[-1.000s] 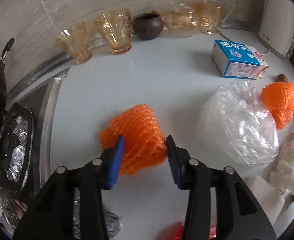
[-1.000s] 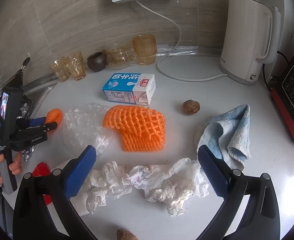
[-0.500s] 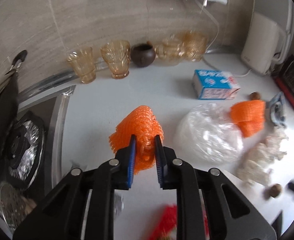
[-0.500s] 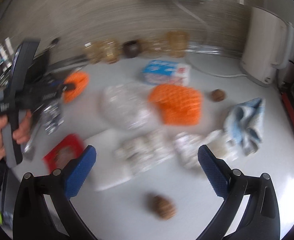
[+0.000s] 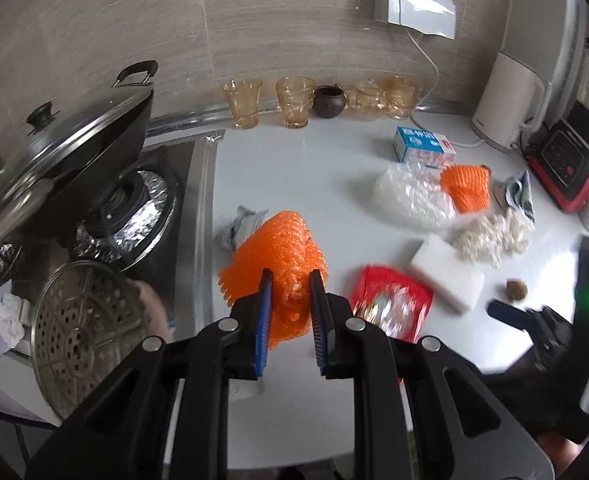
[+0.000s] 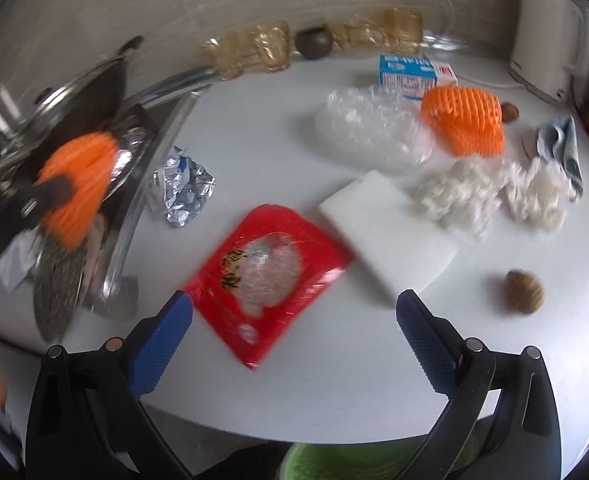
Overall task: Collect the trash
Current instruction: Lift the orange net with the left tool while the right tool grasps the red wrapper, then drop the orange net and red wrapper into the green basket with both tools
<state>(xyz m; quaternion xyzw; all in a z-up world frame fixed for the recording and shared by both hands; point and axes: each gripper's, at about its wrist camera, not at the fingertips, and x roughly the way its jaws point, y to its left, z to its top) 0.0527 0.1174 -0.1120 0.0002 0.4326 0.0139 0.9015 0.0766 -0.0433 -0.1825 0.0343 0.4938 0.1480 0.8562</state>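
White kitchen counter point(image 5: 294, 168) under a stone-look wall, litter all over it, and the left gripper point(image 5: 290, 292) has the crumpled orange foam fruit net point(image 5: 278, 256) pinched tight between its blue pads, jaws narrow now where a second ago they stood apart around it on the counter. It's up and off the surface, carried toward the stove side, so that's one piece collected and on its way to wherever the bin is, which isn't in view. The right gripper point(image 6: 294, 336) hangs wide open and empty, just over the red plastic snack wrapper point(image 6: 266, 276), which looks like the next pick. Beside it lies a white rectangular foam pad point(image 6: 386, 236), then crumpled white tissue point(image 6: 474, 196), a crinkled clear plastic bag point(image 6: 370, 128), a second orange foam net point(image 6: 462, 120), a blue-and-white milk carton point(image 6: 414, 74) and a scrunched silver foil wrapper point(image 6: 182, 188). Plenty still to go.
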